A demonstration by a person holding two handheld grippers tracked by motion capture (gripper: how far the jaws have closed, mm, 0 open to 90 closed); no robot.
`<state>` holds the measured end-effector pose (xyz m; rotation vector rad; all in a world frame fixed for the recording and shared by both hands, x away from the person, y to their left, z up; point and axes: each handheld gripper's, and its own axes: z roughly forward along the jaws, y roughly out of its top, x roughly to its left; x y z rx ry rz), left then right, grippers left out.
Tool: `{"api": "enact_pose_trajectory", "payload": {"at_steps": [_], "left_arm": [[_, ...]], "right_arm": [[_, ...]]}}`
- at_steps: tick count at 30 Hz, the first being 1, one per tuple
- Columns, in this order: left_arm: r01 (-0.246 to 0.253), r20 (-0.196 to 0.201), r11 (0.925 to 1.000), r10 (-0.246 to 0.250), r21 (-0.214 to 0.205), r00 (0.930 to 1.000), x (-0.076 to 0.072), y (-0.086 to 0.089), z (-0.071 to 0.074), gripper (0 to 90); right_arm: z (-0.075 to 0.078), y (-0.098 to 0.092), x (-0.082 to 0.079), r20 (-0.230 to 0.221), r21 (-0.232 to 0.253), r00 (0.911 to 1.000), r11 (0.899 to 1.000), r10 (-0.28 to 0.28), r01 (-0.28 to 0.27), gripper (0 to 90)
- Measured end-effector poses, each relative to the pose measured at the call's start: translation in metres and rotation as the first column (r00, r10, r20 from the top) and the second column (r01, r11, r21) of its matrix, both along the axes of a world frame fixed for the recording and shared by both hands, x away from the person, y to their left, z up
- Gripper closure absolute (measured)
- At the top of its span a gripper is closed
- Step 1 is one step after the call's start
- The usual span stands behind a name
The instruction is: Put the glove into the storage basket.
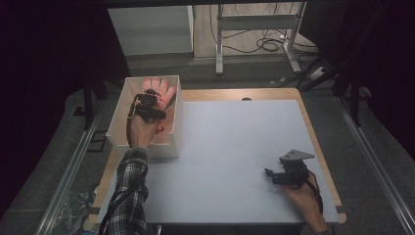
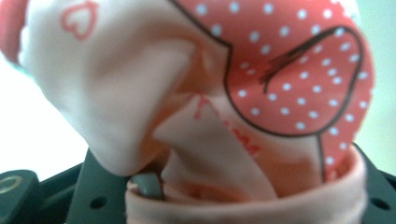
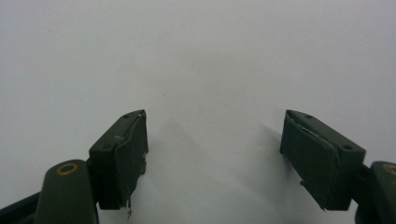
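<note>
the left gripper (image 1: 157, 95) is clamped on pink cloth (image 2: 196, 93) inside the white box (image 1: 177, 122), while the right gripper (image 1: 270, 175) rests on the surface (image 1: 235, 147), fingers (image 3: 122, 154) apart.

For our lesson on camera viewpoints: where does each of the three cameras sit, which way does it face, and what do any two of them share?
High view: above the person's side, looking forward and down on the table; both forearms show.
Left gripper view: rides the left hand-held gripper inside the white box, facing pink cloth bunched between its jaws.
Right gripper view: rides the right hand-held gripper, jaws apart, facing bare tabletop.
Shared: high and left gripper views both show the cloth.
</note>
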<state>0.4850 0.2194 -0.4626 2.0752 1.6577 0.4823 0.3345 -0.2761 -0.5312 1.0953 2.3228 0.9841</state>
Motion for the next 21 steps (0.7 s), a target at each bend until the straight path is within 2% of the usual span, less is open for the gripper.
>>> {"api": "enact_pose_trajectory", "payload": {"at_steps": [5,10,12,13,14,17,21], "left_arm": [[-0.001,-0.023,0.9999,0.001,0.015,0.9997,0.005,-0.003,-0.008,43.6],[0.004,-0.084,0.9986,0.001,0.052,0.9965,0.011,-0.009,-0.020,43.0],[0.008,-0.122,0.9981,-0.001,0.061,0.9925,0.015,-0.010,-0.024,42.3],[0.008,-0.122,0.9981,-0.001,0.061,0.9925,0.015,-0.010,-0.024,41.6],[0.013,-0.151,0.9974,-0.003,0.071,0.9885,0.017,-0.012,-0.028,40.9],[0.033,-0.182,0.9953,-0.016,0.091,0.9831,0.020,-0.014,-0.033,35.3],[0.040,-0.186,0.9950,-0.022,0.091,0.9824,0.020,-0.014,-0.032,25.2]], "right_arm": [[0.000,0.000,0.000,0.000,0.000,1.0000,1.000,0.000,0.000,23.5],[0.000,0.000,0.000,0.000,0.000,1.0000,1.000,0.000,0.000,23.6],[0.000,0.000,0.000,0.000,0.000,1.0000,1.000,0.000,0.000,23.5],[0.000,0.000,0.000,0.000,0.000,1.0000,1.000,0.000,0.000,23.5],[0.000,0.000,0.000,0.000,0.000,1.0000,1.000,0.000,0.000,23.5],[0.000,0.000,0.000,0.000,0.000,1.0000,1.000,0.000,0.000,23.5],[0.000,0.000,0.000,0.000,0.000,1.0000,1.000,0.000,0.000,23.5]]}}
